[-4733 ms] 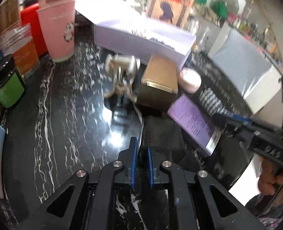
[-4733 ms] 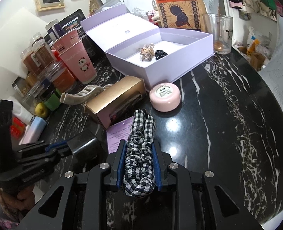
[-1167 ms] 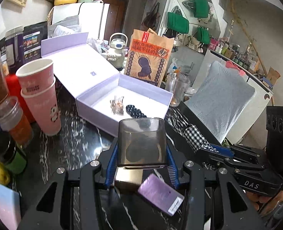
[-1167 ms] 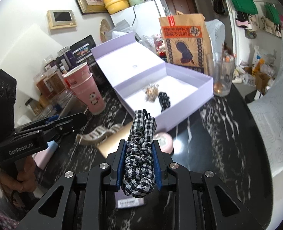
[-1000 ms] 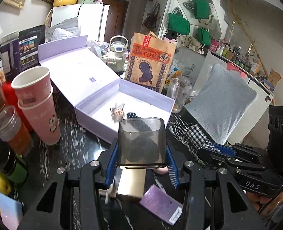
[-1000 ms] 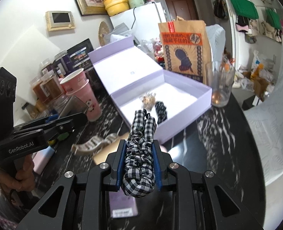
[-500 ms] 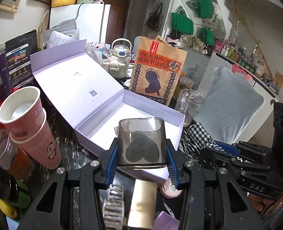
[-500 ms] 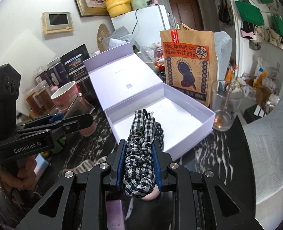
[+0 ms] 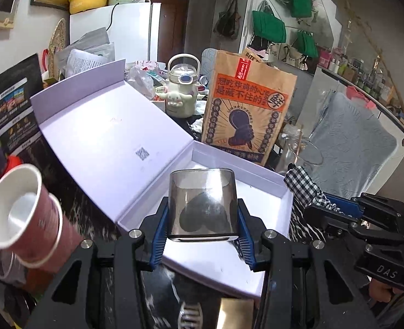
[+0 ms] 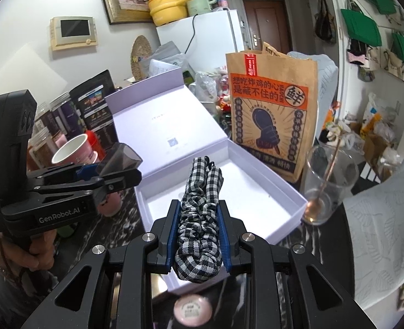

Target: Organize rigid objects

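Observation:
My left gripper is shut on a smoky clear box with a dark heart inside, held above the near edge of the open lilac gift box. My right gripper is shut on a black-and-white checked scrunchie, held above the same lilac box. The left gripper with its clear box also shows in the right wrist view, at the box's left side. The scrunchie shows in the left wrist view at the box's right corner. The items inside the box are hidden behind the held things.
The box lid lies open to the back left. Stacked pink paper cups stand left. A brown paper bag and a glass with a spoon stand behind and right. A pink round tin lies on the black marble counter.
Both grippers have risen and moved forward over the lilac box with their loads still held. The gold box, hair claw and purple card have dropped out of view below.

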`<act>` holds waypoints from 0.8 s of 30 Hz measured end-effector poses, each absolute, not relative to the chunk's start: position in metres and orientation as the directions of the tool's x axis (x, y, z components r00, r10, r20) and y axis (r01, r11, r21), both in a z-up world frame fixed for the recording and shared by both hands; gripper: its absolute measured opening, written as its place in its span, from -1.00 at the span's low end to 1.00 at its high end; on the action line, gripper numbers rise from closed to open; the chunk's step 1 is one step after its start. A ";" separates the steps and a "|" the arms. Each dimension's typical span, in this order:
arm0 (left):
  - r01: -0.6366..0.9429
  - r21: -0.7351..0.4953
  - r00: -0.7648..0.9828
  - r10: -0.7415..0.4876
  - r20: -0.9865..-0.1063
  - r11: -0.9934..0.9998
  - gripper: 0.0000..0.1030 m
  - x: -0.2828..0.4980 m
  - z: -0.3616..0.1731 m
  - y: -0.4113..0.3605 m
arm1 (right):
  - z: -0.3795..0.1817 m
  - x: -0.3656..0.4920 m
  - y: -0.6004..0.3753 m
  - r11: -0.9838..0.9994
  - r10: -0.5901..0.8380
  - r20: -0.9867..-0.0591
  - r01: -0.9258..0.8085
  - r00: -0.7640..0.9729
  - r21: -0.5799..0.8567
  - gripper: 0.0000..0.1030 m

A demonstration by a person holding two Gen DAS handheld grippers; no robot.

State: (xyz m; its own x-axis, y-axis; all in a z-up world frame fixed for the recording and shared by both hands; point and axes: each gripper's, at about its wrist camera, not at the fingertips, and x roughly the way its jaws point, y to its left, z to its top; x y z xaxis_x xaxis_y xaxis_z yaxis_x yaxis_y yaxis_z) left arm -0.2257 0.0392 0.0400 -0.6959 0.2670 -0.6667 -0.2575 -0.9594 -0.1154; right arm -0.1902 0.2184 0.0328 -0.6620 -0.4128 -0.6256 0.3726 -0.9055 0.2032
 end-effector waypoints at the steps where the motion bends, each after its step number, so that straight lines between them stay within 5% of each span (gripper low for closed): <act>1: -0.257 -0.110 -0.698 0.263 -0.666 -0.960 -0.13 -0.229 0.040 0.040 | 0.032 -0.194 0.218 -0.906 -0.411 -0.627 0.372 -0.662 0.201 -0.51; 24: -0.230 -0.002 -0.633 0.152 -0.759 -0.973 -0.13 -0.298 -0.002 0.054 | -0.002 -0.258 0.210 -0.924 -0.361 -0.697 0.337 -0.619 0.180 -0.50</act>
State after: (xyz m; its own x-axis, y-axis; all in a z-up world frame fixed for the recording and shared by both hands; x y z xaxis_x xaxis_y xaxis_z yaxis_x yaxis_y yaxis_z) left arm -0.2980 0.0539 -0.0021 -0.6327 0.1516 -0.7594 -0.2303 -0.9731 -0.0024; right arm -0.2584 0.2095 -0.0021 -0.6191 -0.3613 -0.6973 0.3371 -0.9242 0.1795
